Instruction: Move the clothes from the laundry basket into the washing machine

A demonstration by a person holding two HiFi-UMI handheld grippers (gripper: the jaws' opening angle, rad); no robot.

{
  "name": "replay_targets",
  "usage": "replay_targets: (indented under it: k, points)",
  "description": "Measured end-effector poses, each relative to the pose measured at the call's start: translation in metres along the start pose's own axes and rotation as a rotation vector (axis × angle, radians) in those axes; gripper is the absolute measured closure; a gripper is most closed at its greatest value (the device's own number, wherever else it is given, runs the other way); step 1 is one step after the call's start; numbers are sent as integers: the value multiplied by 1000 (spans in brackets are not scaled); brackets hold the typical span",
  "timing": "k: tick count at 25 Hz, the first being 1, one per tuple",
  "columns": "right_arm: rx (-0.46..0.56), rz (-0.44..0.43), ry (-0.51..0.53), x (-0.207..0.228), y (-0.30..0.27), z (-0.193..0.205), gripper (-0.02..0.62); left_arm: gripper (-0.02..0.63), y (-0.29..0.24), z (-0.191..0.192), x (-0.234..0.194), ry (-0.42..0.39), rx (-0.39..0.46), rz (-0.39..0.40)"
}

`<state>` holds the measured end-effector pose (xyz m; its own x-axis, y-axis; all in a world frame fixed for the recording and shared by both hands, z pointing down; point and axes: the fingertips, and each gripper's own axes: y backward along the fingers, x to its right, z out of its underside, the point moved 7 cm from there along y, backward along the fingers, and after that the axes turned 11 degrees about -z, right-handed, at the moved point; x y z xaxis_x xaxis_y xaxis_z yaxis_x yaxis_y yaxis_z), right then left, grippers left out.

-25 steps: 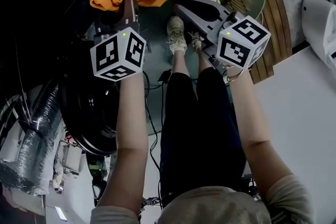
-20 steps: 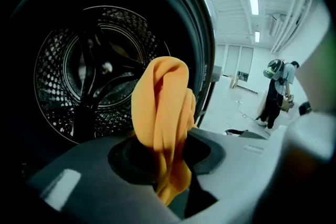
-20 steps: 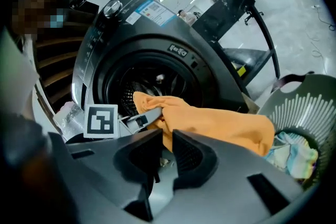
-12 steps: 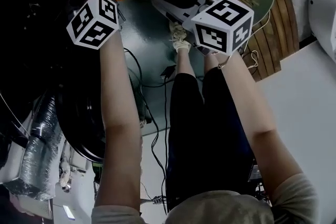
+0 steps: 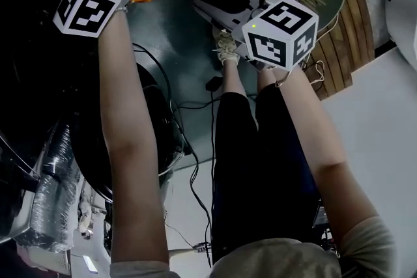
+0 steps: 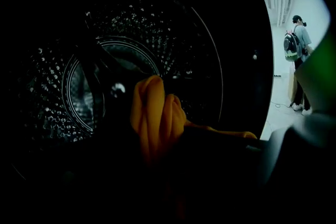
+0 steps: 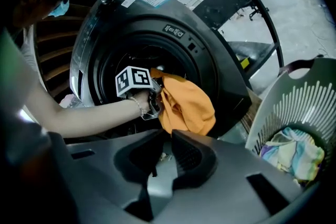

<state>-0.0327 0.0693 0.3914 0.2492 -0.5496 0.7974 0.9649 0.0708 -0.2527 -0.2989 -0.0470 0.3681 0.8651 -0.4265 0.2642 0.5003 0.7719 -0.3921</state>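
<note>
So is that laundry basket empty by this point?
No, a pale multicoloured cloth lies in the bottom of the laundry basket.

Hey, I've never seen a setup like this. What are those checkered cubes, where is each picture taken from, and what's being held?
A person is doing laundry with a hand-held pincer tool, a gripper, in each hand. The patterned cubes are part of those tools. The head view looks down from a camera on the person's head. The other two views come from cameras riding on the grippers. The left gripper is clamped on an orange garment at the open mouth of the washing machine; its own view looks into the steel drum. The right gripper holds nothing, its jaws only slightly apart. Beside the machine stands the laundry basket with pastel clothes in it.
</note>
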Motion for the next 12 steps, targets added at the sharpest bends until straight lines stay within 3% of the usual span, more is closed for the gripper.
replay_targets:
  k: [2, 6, 9, 12]
  points:
    - [-6, -11, 4, -3, -4, 0, 540, 429, -9, 12, -1, 33, -32, 7]
    - [-18, -40, 3, -12, -9, 0, 540, 279, -10, 23, -19, 198, -107, -9]
    - [-24, -50, -10, -19, -8, 3, 540, 265, 19, 17, -26, 252, -93, 13]
    - [-23, -47, -28, -21, -5, 7, 540, 265, 56, 21, -15, 241, -100, 60]
